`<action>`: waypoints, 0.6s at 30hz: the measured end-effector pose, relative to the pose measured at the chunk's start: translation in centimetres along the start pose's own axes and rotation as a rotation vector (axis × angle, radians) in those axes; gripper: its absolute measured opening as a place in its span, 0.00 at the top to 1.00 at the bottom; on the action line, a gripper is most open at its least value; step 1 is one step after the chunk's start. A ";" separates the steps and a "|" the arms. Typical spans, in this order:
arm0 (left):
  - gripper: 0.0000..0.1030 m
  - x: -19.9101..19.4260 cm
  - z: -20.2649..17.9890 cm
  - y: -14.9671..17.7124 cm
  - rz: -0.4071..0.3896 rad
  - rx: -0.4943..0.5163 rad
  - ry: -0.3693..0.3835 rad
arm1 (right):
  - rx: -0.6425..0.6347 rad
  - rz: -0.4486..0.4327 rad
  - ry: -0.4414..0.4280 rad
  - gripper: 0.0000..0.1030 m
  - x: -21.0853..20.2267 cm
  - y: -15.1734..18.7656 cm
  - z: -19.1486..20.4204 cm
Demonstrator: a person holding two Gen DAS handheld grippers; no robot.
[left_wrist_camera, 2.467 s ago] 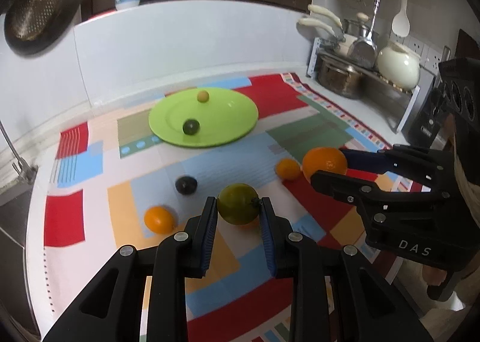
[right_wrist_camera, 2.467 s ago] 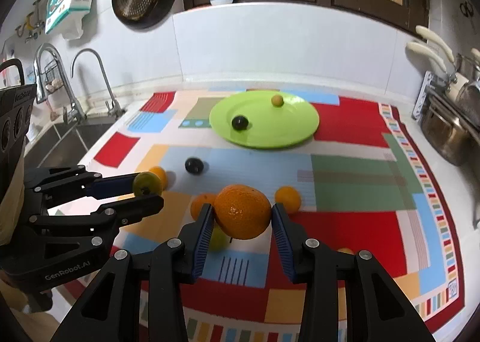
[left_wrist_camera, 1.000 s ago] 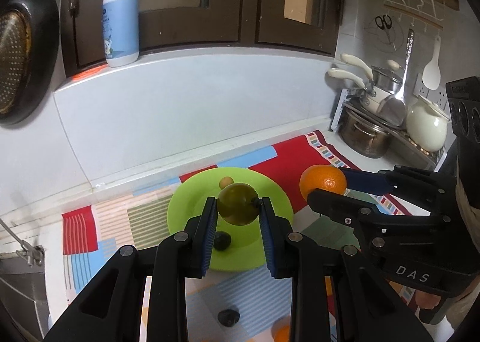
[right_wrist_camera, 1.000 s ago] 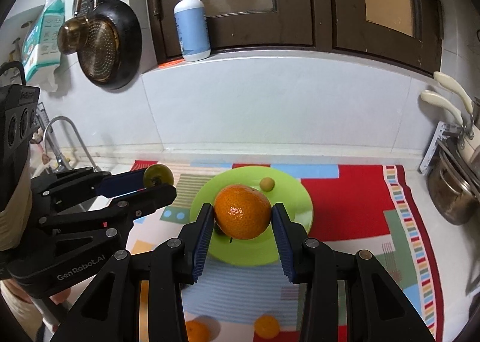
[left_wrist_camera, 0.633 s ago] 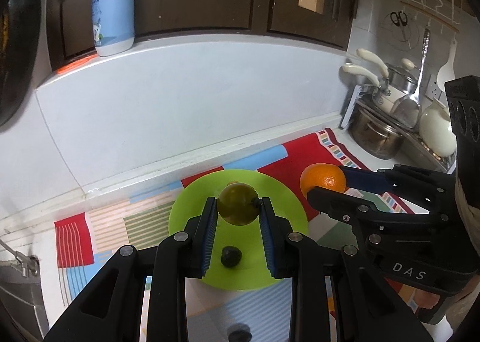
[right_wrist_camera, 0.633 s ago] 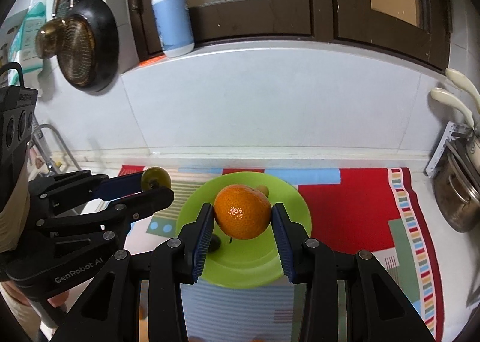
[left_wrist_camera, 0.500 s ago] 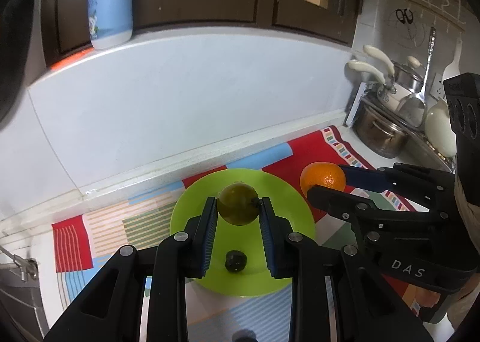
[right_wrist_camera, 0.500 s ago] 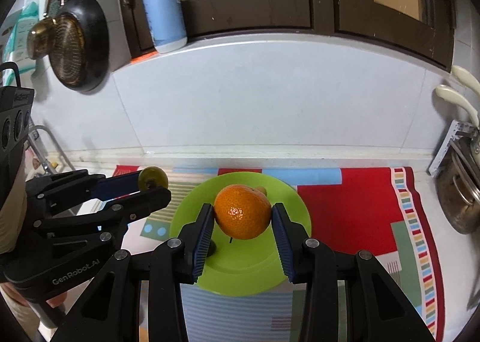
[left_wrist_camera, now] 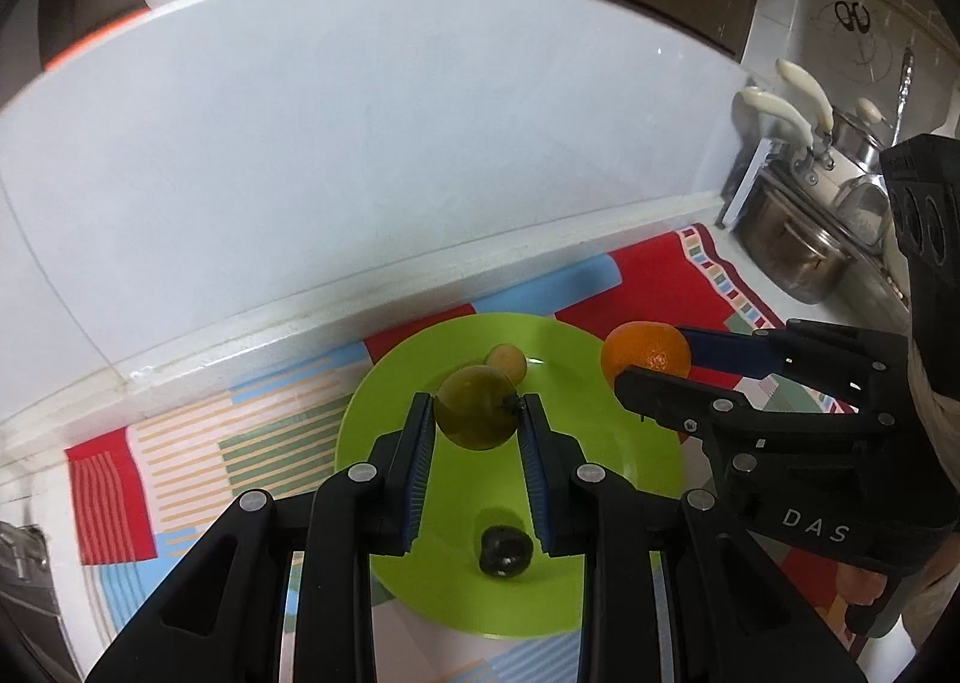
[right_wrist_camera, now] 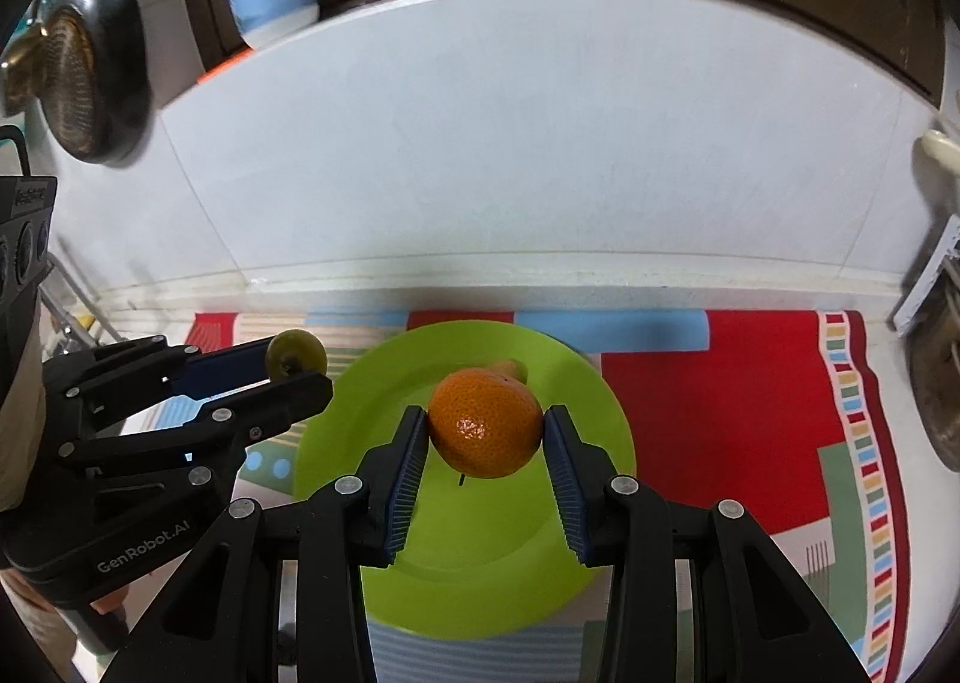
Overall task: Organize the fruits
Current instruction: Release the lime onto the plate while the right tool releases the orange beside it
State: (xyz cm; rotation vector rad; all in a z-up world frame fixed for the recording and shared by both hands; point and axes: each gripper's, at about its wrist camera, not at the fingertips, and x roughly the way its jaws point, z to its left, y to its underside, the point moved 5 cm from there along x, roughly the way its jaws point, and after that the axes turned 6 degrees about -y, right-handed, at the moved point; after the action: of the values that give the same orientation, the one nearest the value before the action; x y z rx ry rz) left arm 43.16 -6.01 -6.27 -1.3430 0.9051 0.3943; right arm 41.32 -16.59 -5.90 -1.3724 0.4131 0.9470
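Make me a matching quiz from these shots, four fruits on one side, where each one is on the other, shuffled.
Things:
1. orange
2. green fruit
3. dark fruit
4. small yellow-brown fruit

Places:
A. lying near the front of the green plate
B. held in the left tongs
C. lying toward the back of the plate
D. held in the right tongs

Pairs: 1-D, 2-B, 3-A, 4-C

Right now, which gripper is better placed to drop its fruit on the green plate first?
Left. The left gripper holds the green fruit over the green plate; the right gripper holds the orange at the plate's rim.
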 end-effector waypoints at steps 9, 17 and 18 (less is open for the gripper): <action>0.72 5.0 0.2 0.1 0.062 0.007 0.022 | 0.002 0.077 0.005 0.61 3.9 -0.3 -1.5; 0.72 8.0 0.4 0.4 0.112 0.007 0.025 | 0.011 0.119 0.002 0.61 6.1 0.1 -2.7; 0.72 8.3 0.5 0.4 0.115 0.006 0.024 | 0.011 0.122 0.000 0.60 6.3 0.1 -2.7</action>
State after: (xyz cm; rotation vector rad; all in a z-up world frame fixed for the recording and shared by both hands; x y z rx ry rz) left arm 48.10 -7.50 -12.75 -1.2963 1.0058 0.4648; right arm 45.65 -17.13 -11.16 -1.3491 0.5061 1.0425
